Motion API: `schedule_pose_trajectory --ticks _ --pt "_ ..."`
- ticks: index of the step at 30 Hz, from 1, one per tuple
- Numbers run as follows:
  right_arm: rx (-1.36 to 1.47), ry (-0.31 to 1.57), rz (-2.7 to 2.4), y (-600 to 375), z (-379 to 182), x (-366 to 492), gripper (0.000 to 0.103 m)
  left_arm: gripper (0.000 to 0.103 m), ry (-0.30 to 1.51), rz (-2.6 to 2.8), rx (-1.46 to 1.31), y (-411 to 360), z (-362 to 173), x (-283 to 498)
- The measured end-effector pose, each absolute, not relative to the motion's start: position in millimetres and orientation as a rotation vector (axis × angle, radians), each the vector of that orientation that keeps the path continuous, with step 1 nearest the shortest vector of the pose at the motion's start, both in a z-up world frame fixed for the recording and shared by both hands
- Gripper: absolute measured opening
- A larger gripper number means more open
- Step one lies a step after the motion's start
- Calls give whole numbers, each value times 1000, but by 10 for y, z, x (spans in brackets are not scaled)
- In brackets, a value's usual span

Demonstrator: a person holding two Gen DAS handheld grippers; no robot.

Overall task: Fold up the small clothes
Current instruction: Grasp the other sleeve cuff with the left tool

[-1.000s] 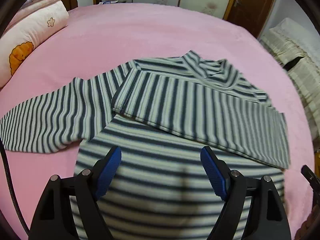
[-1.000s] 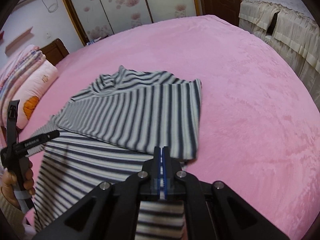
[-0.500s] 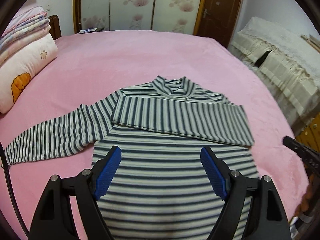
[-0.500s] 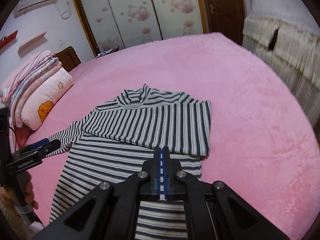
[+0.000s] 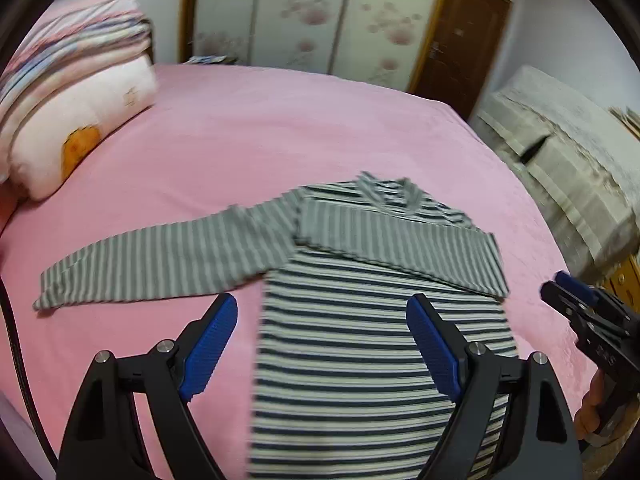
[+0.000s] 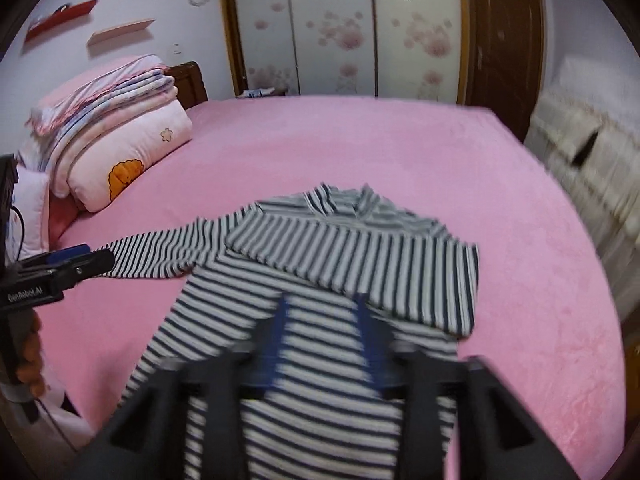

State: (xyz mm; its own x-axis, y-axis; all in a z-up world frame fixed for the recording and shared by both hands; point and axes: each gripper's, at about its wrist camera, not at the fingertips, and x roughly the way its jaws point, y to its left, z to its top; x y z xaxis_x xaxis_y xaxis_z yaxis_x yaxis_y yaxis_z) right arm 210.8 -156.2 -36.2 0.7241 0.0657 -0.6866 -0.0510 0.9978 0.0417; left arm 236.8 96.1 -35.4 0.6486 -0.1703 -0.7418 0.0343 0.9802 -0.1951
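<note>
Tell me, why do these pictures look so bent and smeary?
Both views are fisheye, so the bed bulges round inside dark corners. Left wrist view: its tool is sharp, the shirt slightly smeared. Right wrist view: its tool is a blurred ghost, the shirt showing through, and the right side streaks.

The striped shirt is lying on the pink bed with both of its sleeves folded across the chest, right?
Not quite. The striped shirt does lie on the pink bed, but only one sleeve is folded across the chest. The other sleeve is stretched out flat to the side, as the left wrist view shows.
</note>
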Motion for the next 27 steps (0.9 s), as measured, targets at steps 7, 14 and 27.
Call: schedule_pose_trajectory --ticks 7,14,27 --pt "-8 715 205 -706 -237 2398 56 86 895 80 -270 2257 -466 2401" --pt "-52 738 276 206 -384 2846 56 86 969 249 -386 3467 -828 2428" --pt "-125 815 365 1597 -873 3524 56 81 999 390 -837 4733 -1903 2501"
